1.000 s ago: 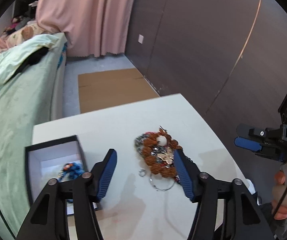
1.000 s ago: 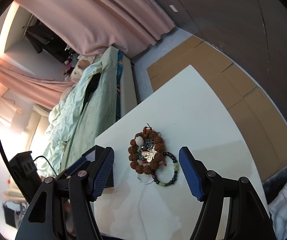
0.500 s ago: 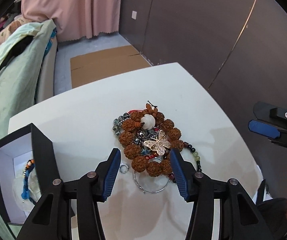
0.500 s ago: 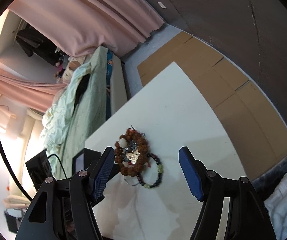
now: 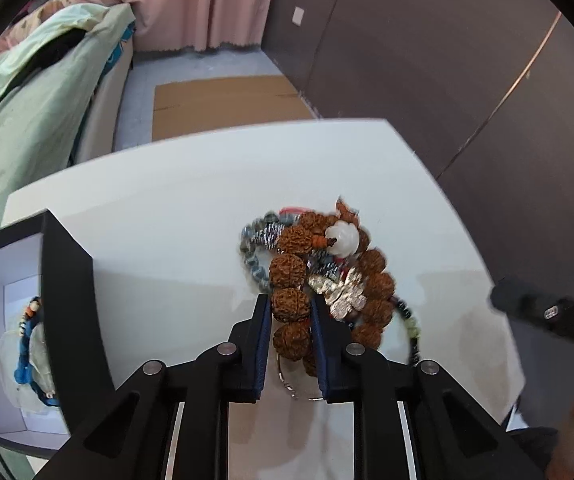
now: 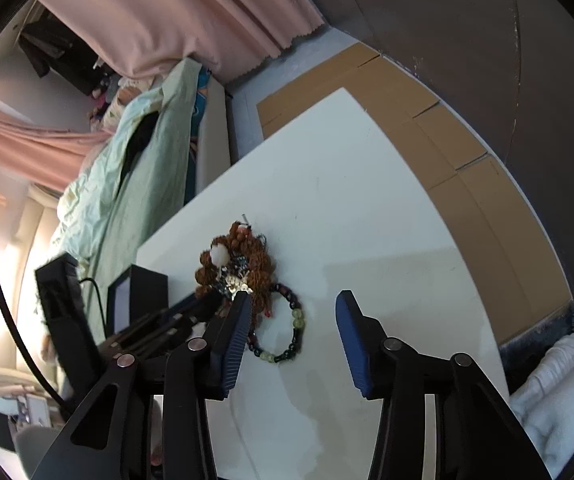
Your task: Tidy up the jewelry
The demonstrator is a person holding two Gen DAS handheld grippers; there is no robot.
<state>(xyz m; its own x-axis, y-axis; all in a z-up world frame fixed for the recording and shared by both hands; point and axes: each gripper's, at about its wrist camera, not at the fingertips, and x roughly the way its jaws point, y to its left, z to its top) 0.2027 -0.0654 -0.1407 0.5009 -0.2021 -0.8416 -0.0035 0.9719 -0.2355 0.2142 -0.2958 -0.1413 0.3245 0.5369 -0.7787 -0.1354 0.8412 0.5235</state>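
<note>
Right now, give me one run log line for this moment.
left tongs: shut on brown bead bracelet | right tongs: open, above table | black box: open, blue bracelet inside

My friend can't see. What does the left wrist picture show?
The left gripper pinches a brown bumpy-bead bracelet from a tangled jewelry pile on a white table. A black box at the left holds a blue bracelet.
</note>
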